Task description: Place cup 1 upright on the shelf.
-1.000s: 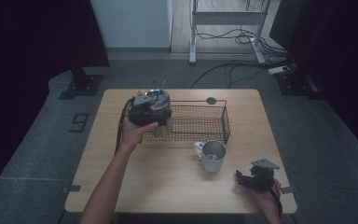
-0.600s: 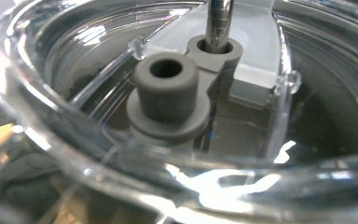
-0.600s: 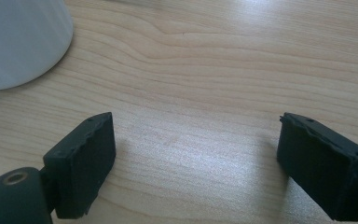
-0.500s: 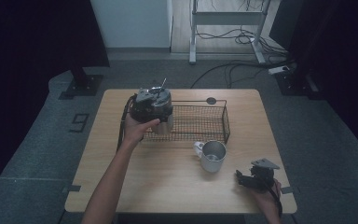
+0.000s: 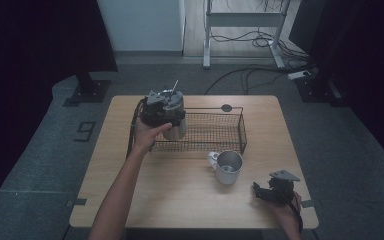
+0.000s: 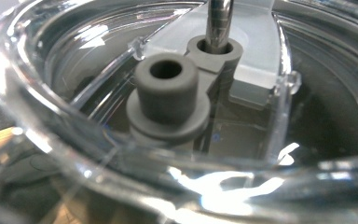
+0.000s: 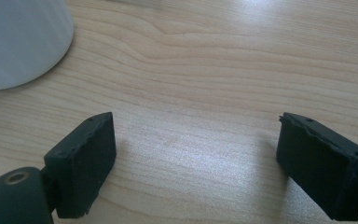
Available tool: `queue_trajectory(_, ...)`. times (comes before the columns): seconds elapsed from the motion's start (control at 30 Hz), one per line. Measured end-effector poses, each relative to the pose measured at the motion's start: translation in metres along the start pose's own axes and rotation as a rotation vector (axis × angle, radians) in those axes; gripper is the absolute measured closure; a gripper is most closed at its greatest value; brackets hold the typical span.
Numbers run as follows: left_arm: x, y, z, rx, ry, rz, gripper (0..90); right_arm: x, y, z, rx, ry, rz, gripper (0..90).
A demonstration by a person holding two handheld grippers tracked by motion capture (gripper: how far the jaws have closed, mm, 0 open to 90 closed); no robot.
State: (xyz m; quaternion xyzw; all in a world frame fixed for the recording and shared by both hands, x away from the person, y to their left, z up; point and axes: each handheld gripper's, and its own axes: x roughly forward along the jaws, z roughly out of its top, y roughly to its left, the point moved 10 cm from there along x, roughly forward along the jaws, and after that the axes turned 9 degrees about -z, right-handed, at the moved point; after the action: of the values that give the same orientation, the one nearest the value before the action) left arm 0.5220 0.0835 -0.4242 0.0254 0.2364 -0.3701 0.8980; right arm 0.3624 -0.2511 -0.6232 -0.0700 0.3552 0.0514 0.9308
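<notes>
The left gripper (image 5: 166,114) clamps a lidded tumbler (image 5: 174,124) above the wire basket (image 5: 215,131). Lowering it in looks next. The right gripper (image 5: 274,190), its jaws lately narrowing yet apart and empty, rests on the tabletop (image 5: 180,200).

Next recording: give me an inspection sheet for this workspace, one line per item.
Surface: wooden table, bare at the front.
Job's things: clear tumbler with a metal straw, at the wire basket's left end.
Clutter: metal mug in front of the basket; small dark disc behind it.
Grippers: left gripper shut on the tumbler; right gripper low over bare wood, fingers apart, nothing between.
Cables: a black one hangs from the left gripper; more on the floor behind.
Surroundings: grey carpet, metal frame behind.
</notes>
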Motion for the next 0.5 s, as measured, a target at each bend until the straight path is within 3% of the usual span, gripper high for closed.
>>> queue_trajectory(0.5,0.018,0.009,0.000,-0.005,0.028,0.013,4.0,0.000,0.000,0.000,0.001,0.000,0.000,11.7)
